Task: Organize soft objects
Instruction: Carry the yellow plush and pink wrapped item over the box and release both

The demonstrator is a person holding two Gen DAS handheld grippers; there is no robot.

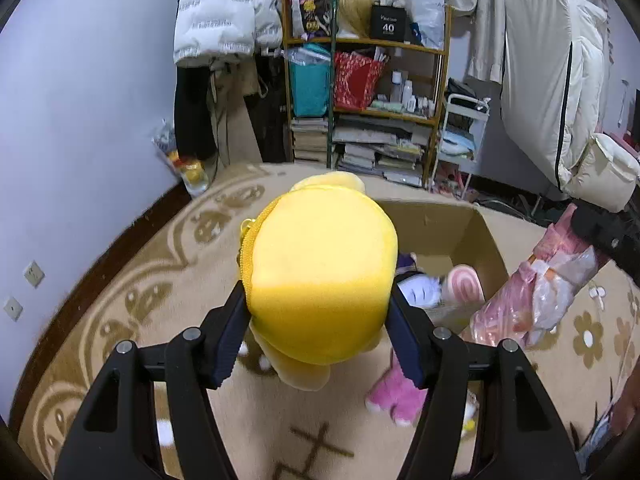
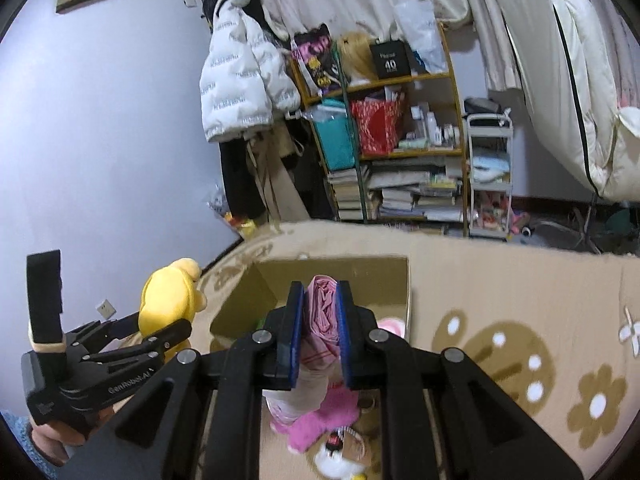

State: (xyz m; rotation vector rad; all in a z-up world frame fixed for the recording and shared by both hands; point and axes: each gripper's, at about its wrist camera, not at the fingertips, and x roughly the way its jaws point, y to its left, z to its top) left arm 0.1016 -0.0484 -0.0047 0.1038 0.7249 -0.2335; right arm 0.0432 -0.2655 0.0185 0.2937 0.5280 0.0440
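One patterned beige carpet [image 1: 120, 280] covers the floor, and on it stands one open cardboard box [image 1: 448, 232], at about 1 o'clock from the left tool in its own camera's view. Behind the box, toward 12 o'clock, is one wooden shelf [image 1: 368, 44] crammed with bags, bottles and stacked books, with one white puffer jacket [image 1: 224, 12] hanging at 11 o'clock. Two tools are at work. The left tool [image 1: 318, 320] is pinching one yellow plush toy [image 1: 320, 276], round, smooth and bright, with a zipper down its left edge; it hangs in the air above the carpet, just beside the box's near left corner. The right tool [image 2: 319, 332] is pressed onto one pink bundle [image 2: 320, 312], striped fabric wrapped in clear plastic, held over the box's near edge. Inside the box lie at least two soft things, one white and purple, one pink and round. On the carpet at 6 o'clock lies one fuzzy pink plush [image 2: 320, 420], touching a small white toy [image 2: 336, 464].
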